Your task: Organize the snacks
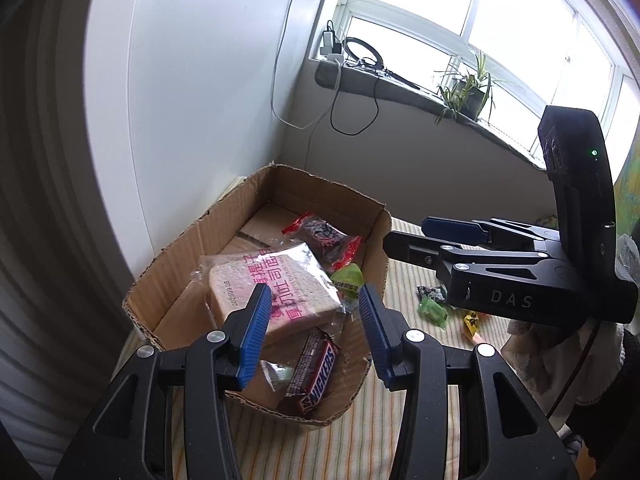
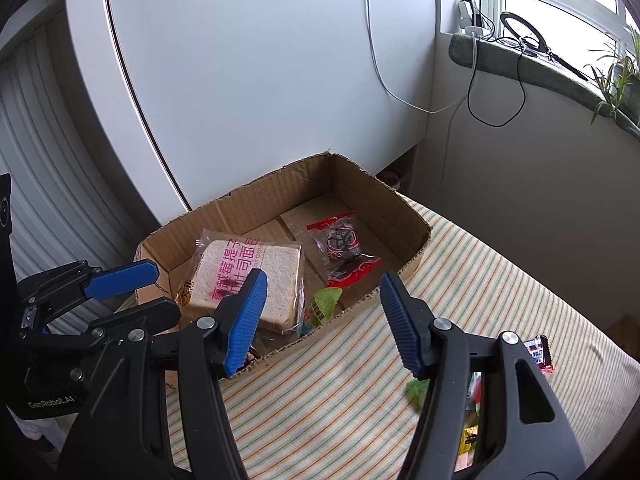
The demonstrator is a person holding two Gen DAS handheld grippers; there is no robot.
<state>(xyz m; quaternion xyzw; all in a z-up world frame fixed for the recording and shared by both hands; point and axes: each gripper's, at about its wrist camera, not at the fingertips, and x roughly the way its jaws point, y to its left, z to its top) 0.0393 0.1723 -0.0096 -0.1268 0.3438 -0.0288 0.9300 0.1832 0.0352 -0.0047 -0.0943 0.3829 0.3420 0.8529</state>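
Note:
An open cardboard box (image 1: 168, 280) (image 2: 372, 196) stands on a striped cloth. In it lie a wrapped bread slice with pink lettering (image 1: 276, 288) (image 2: 244, 272), a red-and-black packet (image 1: 322, 238) (image 2: 344, 248), a green packet (image 1: 348, 280) (image 2: 324, 304) and a Snickers bar (image 1: 314, 372). My left gripper (image 1: 312, 332) is open and empty, just above the box's near end. My right gripper (image 2: 324, 320) is open and empty over the box's near wall; it also shows in the left wrist view (image 1: 424, 240).
Loose snacks lie on the striped cloth (image 2: 344, 380) right of the box: green packets (image 1: 432, 308), a yellow one (image 1: 472, 320), a red-and-white one (image 2: 538, 354). A white cabinet (image 2: 260, 80) stands behind the box. A windowsill (image 1: 400, 88) holds cables and a plant.

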